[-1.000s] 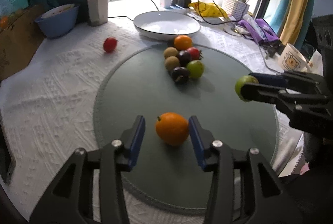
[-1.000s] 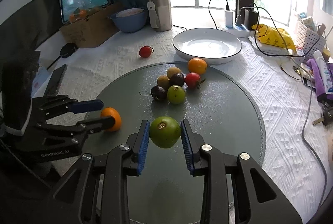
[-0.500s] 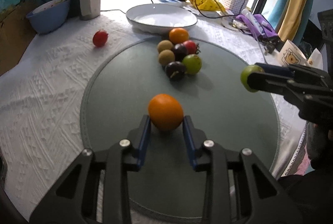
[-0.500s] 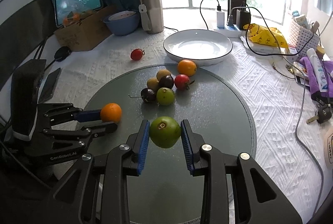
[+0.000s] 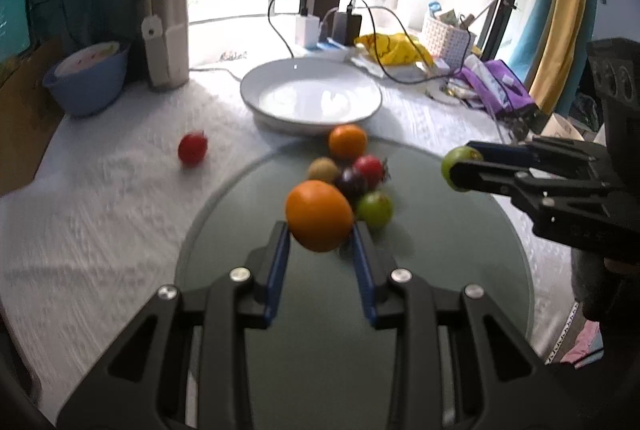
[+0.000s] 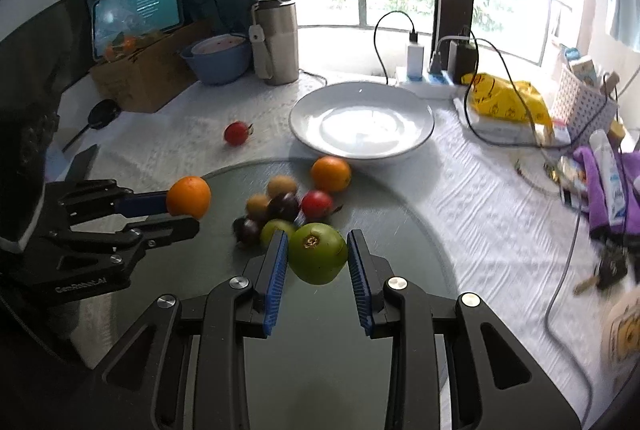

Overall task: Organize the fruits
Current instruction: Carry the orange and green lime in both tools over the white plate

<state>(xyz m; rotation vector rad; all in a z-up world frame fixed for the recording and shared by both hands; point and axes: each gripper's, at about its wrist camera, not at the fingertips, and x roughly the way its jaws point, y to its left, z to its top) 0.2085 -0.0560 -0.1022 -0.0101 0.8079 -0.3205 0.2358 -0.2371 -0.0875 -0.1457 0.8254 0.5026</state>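
My left gripper point(image 5: 320, 230) is shut on an orange point(image 5: 319, 215) and holds it above the round grey mat point(image 5: 440, 290). My right gripper point(image 6: 318, 242) is shut on a green fruit point(image 6: 319, 253), also lifted off the mat point(image 6: 400, 230). Beyond both lies a cluster of small fruits: a second orange point(image 6: 331, 174), a red one point(image 6: 316, 203), brown ones, dark ones and a small green one point(image 5: 375, 209). A white plate point(image 6: 362, 119) stands behind the cluster with nothing on it. A lone red fruit point(image 6: 236, 132) rests on the white cloth to the left.
A steel tumbler point(image 6: 276, 40), a blue bowl point(image 6: 218, 58) and a cardboard box point(image 6: 140, 74) stand at the back left. Chargers with cables point(image 6: 440, 70), a yellow bag point(image 6: 504, 98), a white basket point(image 6: 580, 102) and purple items point(image 6: 604, 182) crowd the right side.
The left gripper closed on the orange and lifted it off the mat. Both grippers have moved forward toward the fruit cluster and the plate, the right one still holding the green fruit.
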